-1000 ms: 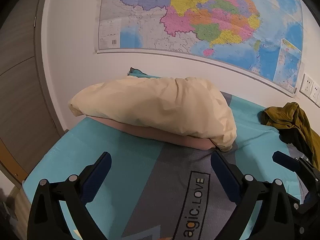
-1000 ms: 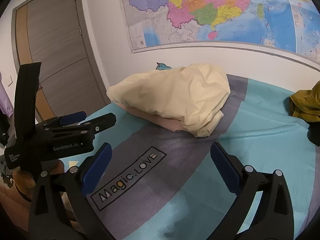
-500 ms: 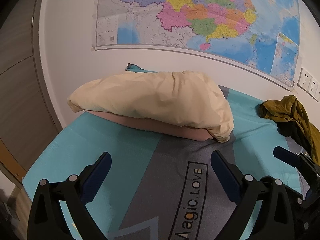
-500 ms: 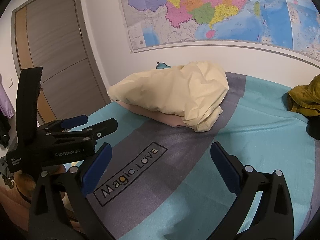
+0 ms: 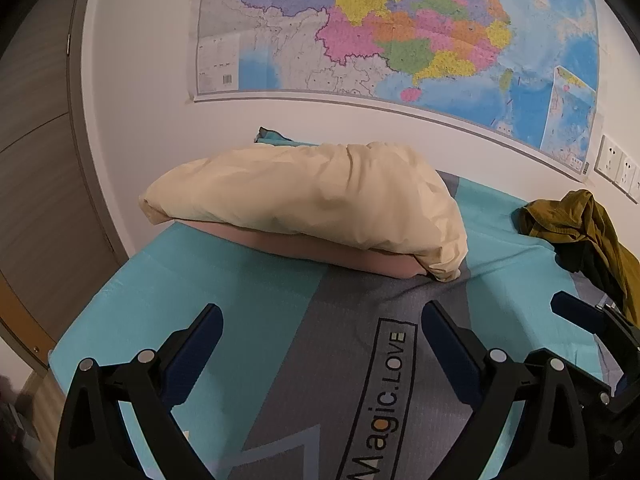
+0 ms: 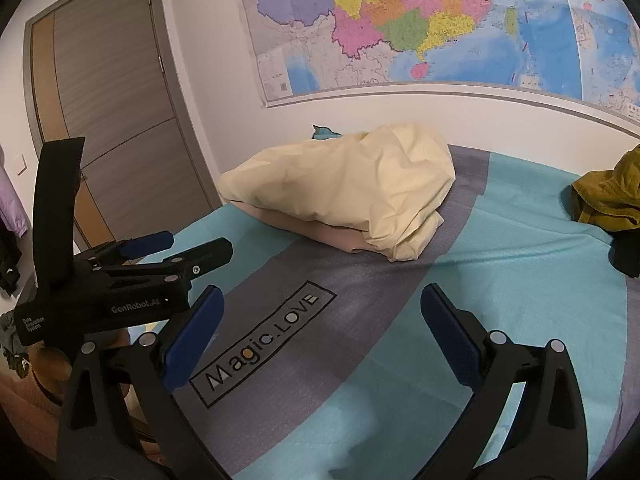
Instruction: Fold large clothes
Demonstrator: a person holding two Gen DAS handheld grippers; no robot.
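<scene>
- Behind everything, a wall map (image 5: 400,32) filled the top of both frames, with a door (image 6: 116,120) at upper left in the right wrist view.
- Below it, the bed (image 5: 248,292), under a teal and grey cover printed "Magic.LOVE", took up the centre and bottom of each view.
- At mid-frame lay a cream pillow (image 5: 312,200) on a pink one (image 5: 320,250).
- The clothes (image 5: 580,224), an olive heap over something dark, sat bunched at the right edge, well apart from both tools.
- At the bottom, the left gripper (image 5: 322,344) stood with jaws wide apart and nothing between them; the right gripper (image 6: 322,328) was likewise spread and empty.
- By my reading no fold had begun: this looked like the reach stage, and the next move would call for swinging toward the right edge and pinching a hem or collar.
- The heap was cut off by the frame in both views, so what kind of garment it was, and whether one or two, could not be told.
</scene>
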